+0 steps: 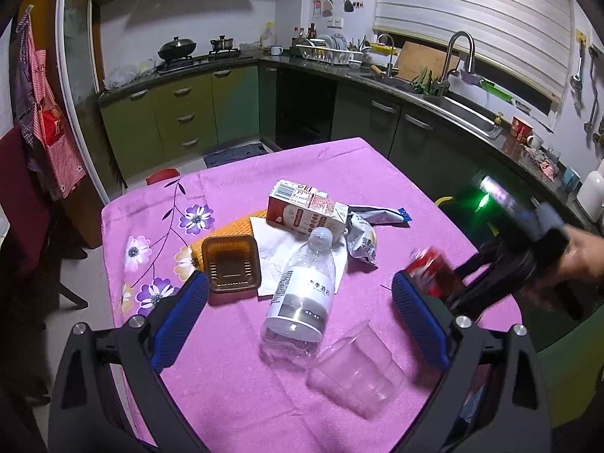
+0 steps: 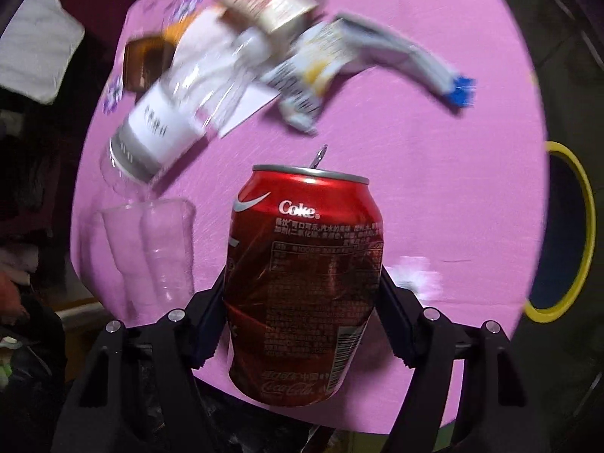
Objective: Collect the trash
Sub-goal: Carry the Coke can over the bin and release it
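1. Can (image 2: 302,283): red, dented, pull tab up, clamped between the fingers of the right gripper (image 2: 302,321), above the pink cloth (image 2: 434,188).
2. Right gripper's jaws pressing on the can's sides; a hand (image 1: 581,256) holds it, blurred, at the table's right edge.
3. Left gripper (image 1: 302,302): jaws wide apart, nothing between the pads, above the near side of the table.
4. Bottle (image 1: 302,298) lies on its side, base touching a clear cup (image 1: 358,373), also tipped over.
5. Beyond: carton (image 1: 302,211), napkin (image 1: 279,260), brown tray (image 1: 230,264), crumpled wrapper (image 1: 362,234).
6. Yellow-rimmed bin (image 2: 566,226) beside the table, right.
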